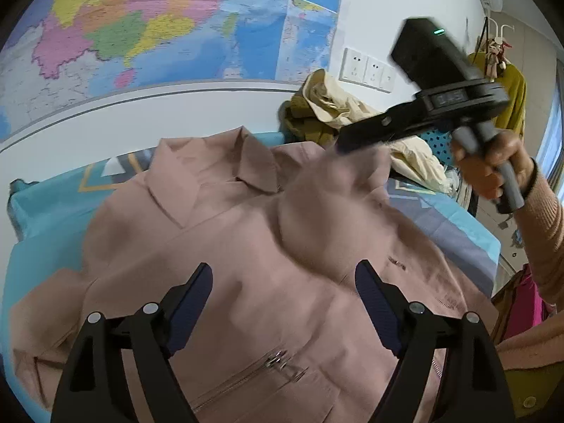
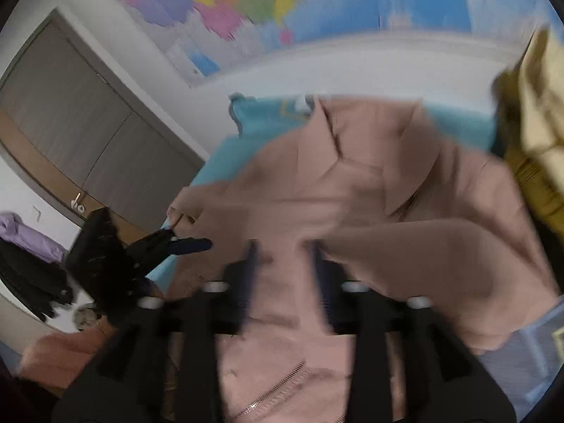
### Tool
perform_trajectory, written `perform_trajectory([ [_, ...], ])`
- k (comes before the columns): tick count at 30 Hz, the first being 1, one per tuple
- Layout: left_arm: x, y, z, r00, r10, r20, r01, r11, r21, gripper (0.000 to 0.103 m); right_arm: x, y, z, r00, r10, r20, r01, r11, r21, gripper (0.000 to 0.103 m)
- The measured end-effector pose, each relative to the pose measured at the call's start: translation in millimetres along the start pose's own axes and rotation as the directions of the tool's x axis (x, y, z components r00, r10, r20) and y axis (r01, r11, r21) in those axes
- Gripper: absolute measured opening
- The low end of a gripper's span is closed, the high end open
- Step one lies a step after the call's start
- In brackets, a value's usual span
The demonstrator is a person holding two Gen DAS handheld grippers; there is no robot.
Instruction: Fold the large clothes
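Observation:
A large dusty-pink jacket point(image 1: 246, 246) with a collar and a zipped pocket lies spread on a blue-covered bed point(image 1: 53, 218). My left gripper point(image 1: 283, 282) is open and empty, just above the jacket's middle. My right gripper point(image 1: 340, 146) is seen from the side in the left wrist view, held above the jacket's right shoulder, shut on the pink sleeve point(image 1: 324, 211), which hangs blurred below it. In the blurred right wrist view the right gripper point(image 2: 282, 246) has pink cloth point(image 2: 278, 282) between its fingers. The left gripper point(image 2: 190, 245) shows there at the left.
A heap of beige and olive clothes point(image 1: 328, 112) lies at the bed's far right. A wall map point(image 1: 158, 28) and sockets point(image 1: 368, 70) are behind. A coat rack point(image 1: 500, 56) stands at the right; a door point(image 2: 88, 141) and dark clothes point(image 2: 28, 268) at the left.

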State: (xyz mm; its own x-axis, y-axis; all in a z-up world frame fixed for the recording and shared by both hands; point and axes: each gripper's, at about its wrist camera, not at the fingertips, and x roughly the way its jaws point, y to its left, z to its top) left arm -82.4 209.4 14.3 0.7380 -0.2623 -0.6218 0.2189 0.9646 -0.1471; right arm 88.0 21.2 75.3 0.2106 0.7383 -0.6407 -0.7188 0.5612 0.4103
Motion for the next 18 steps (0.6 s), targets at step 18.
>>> perform_trajectory([
  [18, 59.4, -48.9, 13.1, 0.992, -0.063, -0.105, 0.080, 0.983, 0.168, 0.086, 7.0, -62.6, -110.3, 0.995, -0.098, -0.020, 0.099, 0.992, 0.082, 0.051],
])
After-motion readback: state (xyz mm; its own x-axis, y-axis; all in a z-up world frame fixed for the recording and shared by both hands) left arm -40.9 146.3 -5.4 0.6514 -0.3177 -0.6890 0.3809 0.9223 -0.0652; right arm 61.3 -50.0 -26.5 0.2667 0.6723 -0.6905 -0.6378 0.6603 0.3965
